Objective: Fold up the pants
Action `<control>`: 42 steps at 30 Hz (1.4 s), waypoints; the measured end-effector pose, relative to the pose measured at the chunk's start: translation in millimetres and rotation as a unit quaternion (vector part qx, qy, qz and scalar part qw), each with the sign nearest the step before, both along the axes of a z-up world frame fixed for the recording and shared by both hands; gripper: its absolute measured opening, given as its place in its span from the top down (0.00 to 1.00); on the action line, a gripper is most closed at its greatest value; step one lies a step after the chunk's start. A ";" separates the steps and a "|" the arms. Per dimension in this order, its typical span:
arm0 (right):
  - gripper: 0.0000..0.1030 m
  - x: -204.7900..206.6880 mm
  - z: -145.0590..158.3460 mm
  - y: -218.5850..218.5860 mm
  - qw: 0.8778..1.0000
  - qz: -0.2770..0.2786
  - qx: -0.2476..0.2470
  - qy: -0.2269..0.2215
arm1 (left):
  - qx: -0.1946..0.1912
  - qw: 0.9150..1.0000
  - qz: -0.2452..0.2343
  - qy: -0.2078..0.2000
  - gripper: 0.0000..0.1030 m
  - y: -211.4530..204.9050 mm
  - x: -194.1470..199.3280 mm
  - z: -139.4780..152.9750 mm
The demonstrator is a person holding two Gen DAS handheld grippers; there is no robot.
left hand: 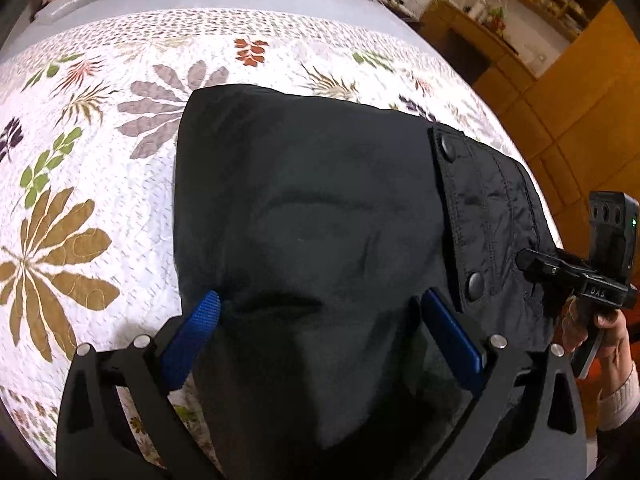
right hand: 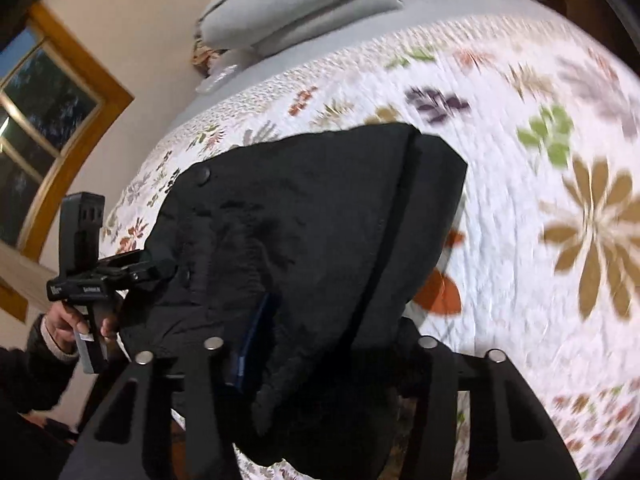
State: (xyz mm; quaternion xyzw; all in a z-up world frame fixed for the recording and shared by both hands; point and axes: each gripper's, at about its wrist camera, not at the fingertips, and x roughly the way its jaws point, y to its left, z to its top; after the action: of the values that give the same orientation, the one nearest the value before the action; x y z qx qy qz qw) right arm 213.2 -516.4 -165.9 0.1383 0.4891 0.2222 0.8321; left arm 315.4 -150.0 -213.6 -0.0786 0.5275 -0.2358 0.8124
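Observation:
Black padded pants (left hand: pixel 312 184) lie folded on the floral quilt, their snap-button waistband (left hand: pixel 472 208) on the right in the left wrist view. My left gripper (left hand: pixel 328 320) stands wide open over the near end, its blue pads (left hand: pixel 204 320) apart with fabric lying between them. In the right wrist view the pants (right hand: pixel 320 200) bulge up between the fingers of my right gripper (right hand: pixel 332 320). One blue pad (right hand: pixel 252 344) presses the fabric and the other is hidden under it. Each gripper also shows from the side at the waistband edge: the right gripper (left hand: pixel 528 260) and the left gripper (right hand: pixel 160 268).
The white quilt (left hand: pixel 100 200) with leaf prints covers the bed around the pants. Grey pillows (right hand: pixel 296 4) are stacked at the head. A hand (left hand: pixel 612 332) holds the right gripper's handle. Wooden furniture (left hand: pixel 560 100) stands past the bed's edge, and a window (right hand: pixel 40 120) is on the wall.

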 end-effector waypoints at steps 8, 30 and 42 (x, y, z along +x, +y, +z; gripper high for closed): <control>0.59 23.9 29.7 41.4 0.996 0.057 -0.042 -0.053 | -0.003 1.000 0.027 -0.010 0.03 20.8 -4.4 3.1; 0.62 27.0 33.4 71.0 0.995 0.070 -0.037 -0.055 | -0.053 0.998 0.018 0.014 0.56 63.8 9.9 0.8; 0.63 35.8 35.6 62.6 0.997 0.053 -0.016 -0.056 | -0.049 0.999 0.016 0.008 0.67 59.8 17.7 4.3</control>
State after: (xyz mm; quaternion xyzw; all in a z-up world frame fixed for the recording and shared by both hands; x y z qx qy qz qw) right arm 249.0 -453.8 -130.3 0.0859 0.4521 0.2659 0.8471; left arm 333.1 -90.2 -209.3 -0.1287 0.5209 -0.2475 0.8068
